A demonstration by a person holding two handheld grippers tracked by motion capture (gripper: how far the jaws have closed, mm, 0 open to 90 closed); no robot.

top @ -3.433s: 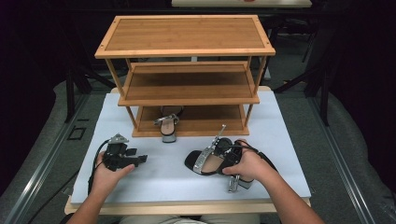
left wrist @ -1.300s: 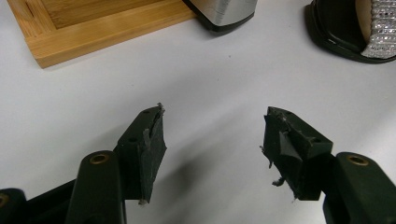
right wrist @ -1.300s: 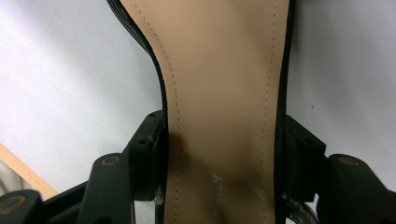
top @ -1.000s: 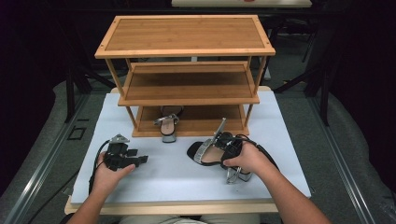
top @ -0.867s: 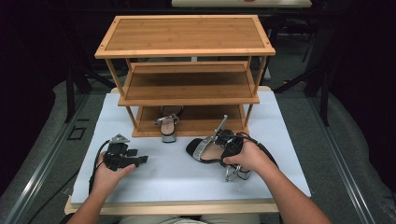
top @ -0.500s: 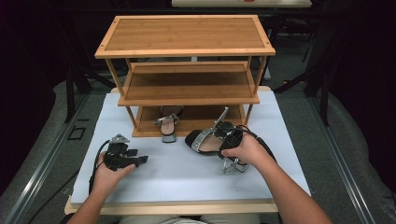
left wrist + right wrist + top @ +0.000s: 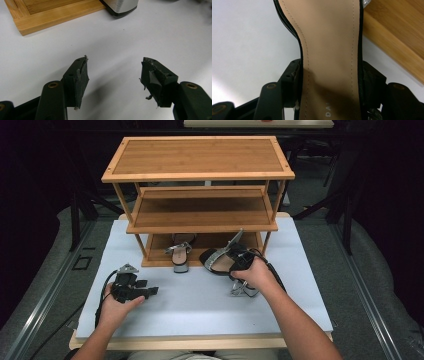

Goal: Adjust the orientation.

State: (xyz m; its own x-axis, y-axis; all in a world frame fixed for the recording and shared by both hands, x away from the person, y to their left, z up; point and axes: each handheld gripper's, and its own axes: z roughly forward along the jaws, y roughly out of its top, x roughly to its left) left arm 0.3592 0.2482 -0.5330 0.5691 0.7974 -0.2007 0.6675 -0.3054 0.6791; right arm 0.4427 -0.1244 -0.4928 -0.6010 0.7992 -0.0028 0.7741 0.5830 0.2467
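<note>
A black sandal with a tan insole (image 7: 218,261) hangs just in front of the wooden shoe rack's (image 7: 200,175) bottom shelf, toe pointing left. My right gripper (image 7: 236,258) is shut on its waist; in the right gripper view both jaws press the edges of the insole (image 7: 329,50), gripper (image 7: 329,82). A matching sandal (image 7: 179,254) lies on the bottom shelf with its silver block heel jutting over the front edge. My left gripper (image 7: 149,291) rests on the white table at the front left, open with nothing between its fingers (image 7: 113,75).
The rack stands at the back middle of the white table (image 7: 200,305), its two upper shelves bare. The rack's base corner (image 7: 50,15) and the shelved sandal's silver heel (image 7: 122,6) lie ahead of the left gripper. Dark floor surrounds the table.
My right gripper has carried the sandal away from the table's front, back and slightly up toward the rack's bottom shelf. The left gripper has stayed where it was.
</note>
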